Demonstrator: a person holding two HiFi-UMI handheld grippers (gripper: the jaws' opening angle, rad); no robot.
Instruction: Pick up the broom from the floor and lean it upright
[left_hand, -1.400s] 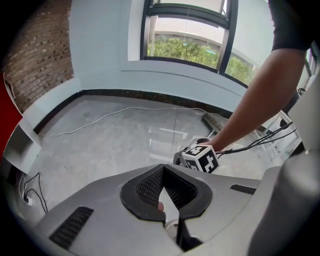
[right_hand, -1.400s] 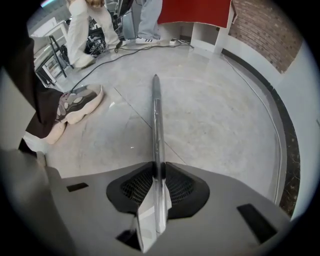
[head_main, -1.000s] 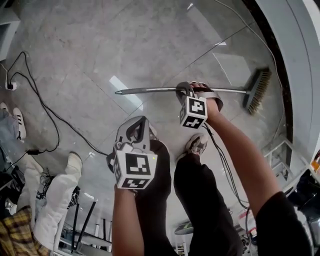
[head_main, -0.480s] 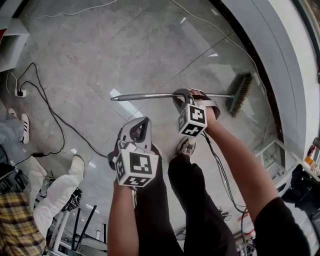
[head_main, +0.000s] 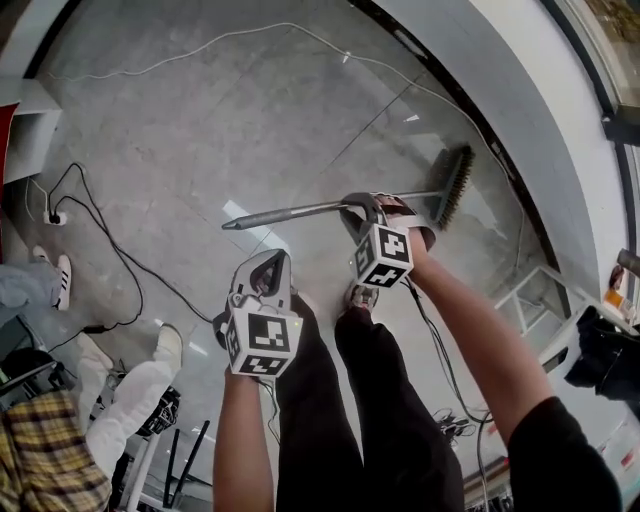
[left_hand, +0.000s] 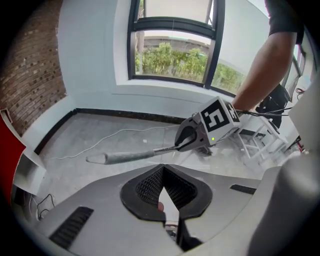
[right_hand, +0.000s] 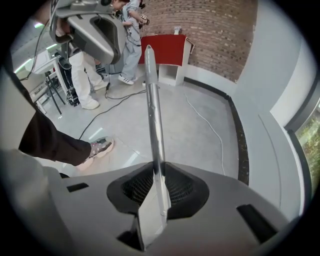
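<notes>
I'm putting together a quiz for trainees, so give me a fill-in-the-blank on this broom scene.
1. The right tongs are closed on the ____ of the broom.
2. The left tongs hold ____.
3. The wall behind the red cabinet is made of ____.

Missing words: handle; nothing; brick.
</notes>
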